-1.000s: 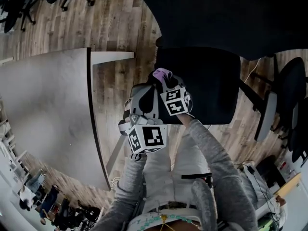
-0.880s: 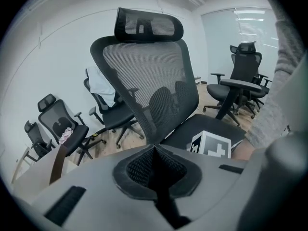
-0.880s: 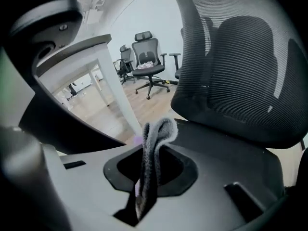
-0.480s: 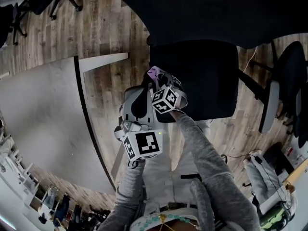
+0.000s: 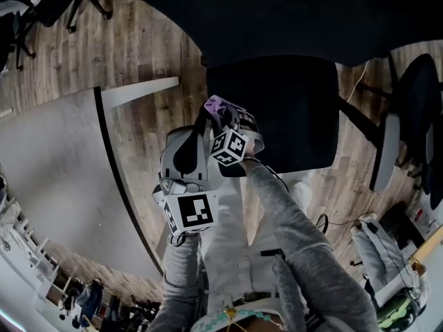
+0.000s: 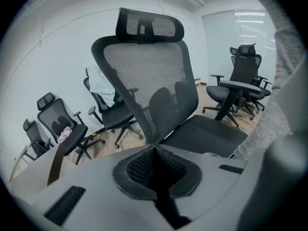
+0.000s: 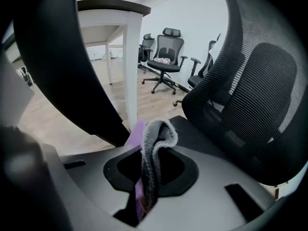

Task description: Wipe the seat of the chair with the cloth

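Folded cloth (image 7: 157, 137) — grey over purple, limp, pinched in right gripper (image 7: 148, 170)

White desk (image 5: 59, 171), wood floor (image 5: 152, 40), spare office chairs (image 7: 165, 52)

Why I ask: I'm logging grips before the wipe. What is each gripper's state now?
Left gripper: shut, nothing between its jaws.
Right gripper: shut on the cloth.

One cloth (image 7: 156, 134), one table (image 5: 55, 164), five-plus chairs (image 6: 144, 66)
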